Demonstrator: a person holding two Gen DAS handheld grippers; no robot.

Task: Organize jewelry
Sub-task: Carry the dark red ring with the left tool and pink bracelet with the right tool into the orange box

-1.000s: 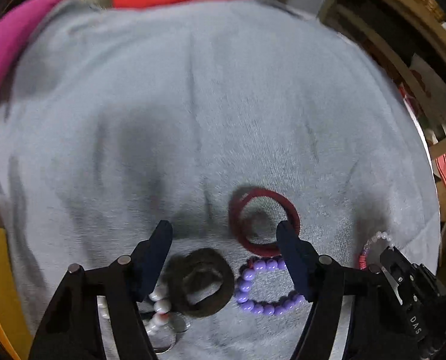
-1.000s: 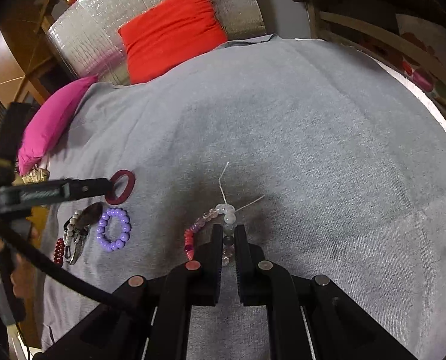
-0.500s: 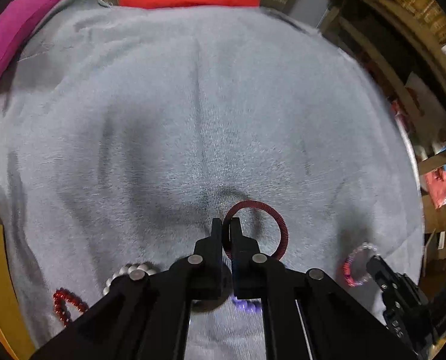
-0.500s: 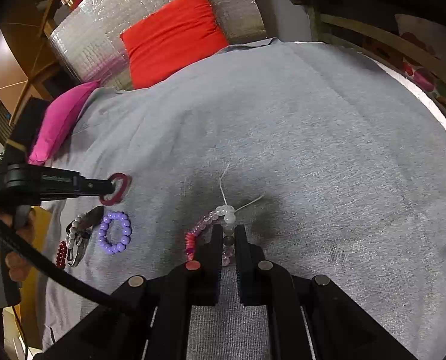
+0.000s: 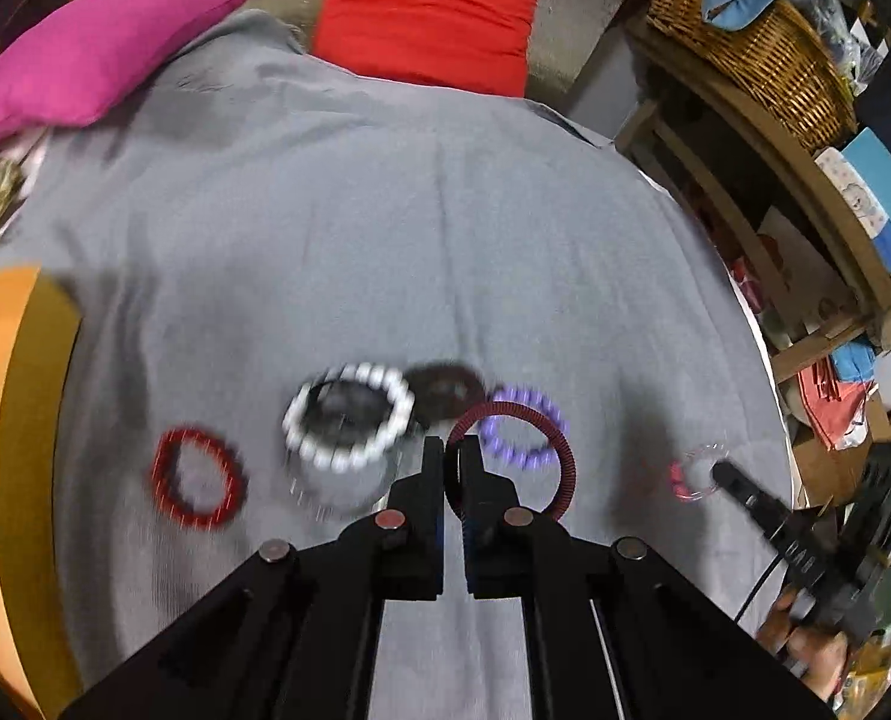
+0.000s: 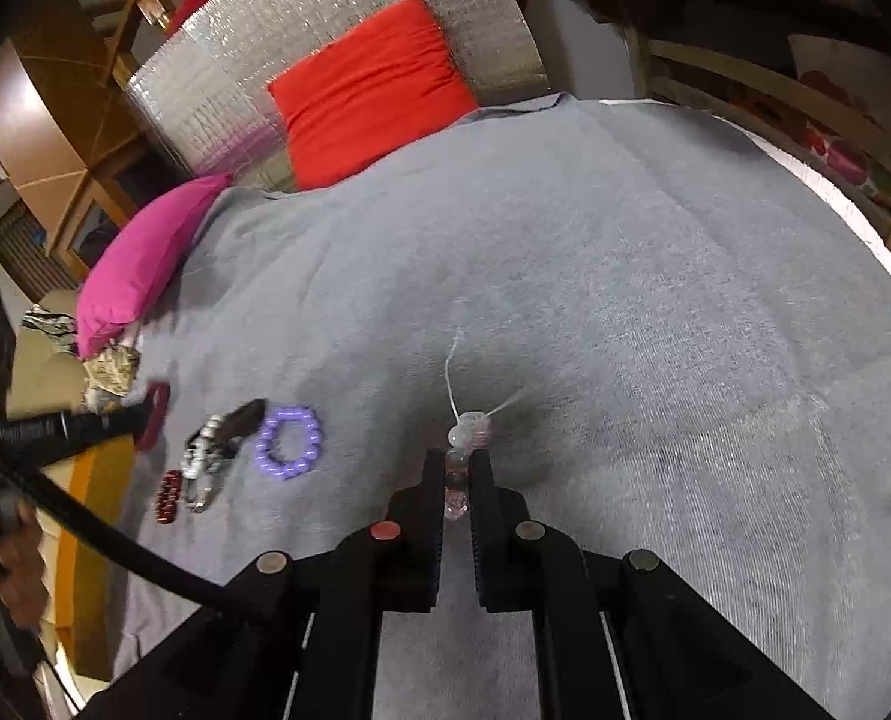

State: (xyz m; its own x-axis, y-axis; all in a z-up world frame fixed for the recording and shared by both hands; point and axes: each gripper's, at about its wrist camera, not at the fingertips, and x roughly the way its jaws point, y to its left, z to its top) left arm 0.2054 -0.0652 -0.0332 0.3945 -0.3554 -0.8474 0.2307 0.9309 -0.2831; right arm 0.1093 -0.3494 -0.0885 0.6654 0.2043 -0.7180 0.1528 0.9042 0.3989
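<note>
Since a second earlier, the left gripper (image 5: pixel 452 450) had clamped its jaws on the maroon ring (image 5: pixel 559 456) and lifted it off the grey blanket (image 5: pixel 385 240). Blur smeared the bracelets beneath; the purple one (image 5: pixel 520 429) showed through the ring. Right gripper (image 6: pixel 457 468), nearly closed, pinched the pink bracelet (image 6: pixel 466 429), partly hidden between its fingers, right of the purple one.

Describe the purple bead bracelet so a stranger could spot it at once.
Start at the grey blanket covering the bed, then find the cluster of jewelry near its left edge in the right wrist view. The purple bead bracelet lies flat at the cluster's right end, the only ring of round lilac beads.
</note>
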